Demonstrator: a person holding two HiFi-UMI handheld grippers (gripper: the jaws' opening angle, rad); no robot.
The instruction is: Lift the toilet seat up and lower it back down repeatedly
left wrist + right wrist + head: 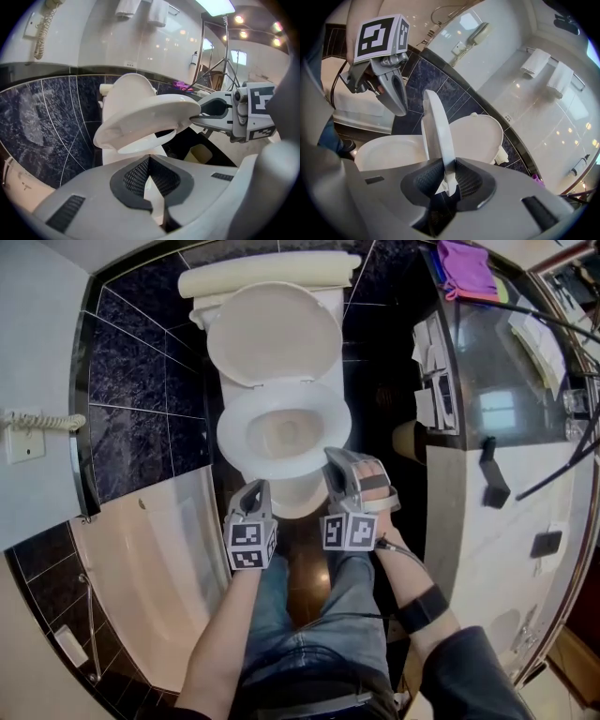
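The person stands over the white ceramic toilet bowl [386,151], a claw in each hand. The oval white plastic toilet seat [150,115] is partway up. Its front edge hangs clear above the bowl's rim, well short of the white plastic lid [272,334] that leans upright against the tank.

The right gripper [447,180] is clamped on the front right part of the seat's rim, which stands edge-on between the two pads and touches both. The left gripper [149,164] hovers just beside the bowl's front. Its jaws are drawn together at the tips with nothing in them, and it touches neither seat nor bowl.

I judge this to be the middle of one swing. From a single look I cannot tell whether the seat is going up or coming down.

Either way, the next move calls for the right hand to follow the seat's arc about the hinge at the back. The wrist has to turn with the rim so the pads don't twist off it. Going up, the seat should come to rest against the lid. Going down, it should be eased onto the bowl rather than dropped. The idle claw is best kept out from between seat and bowl.
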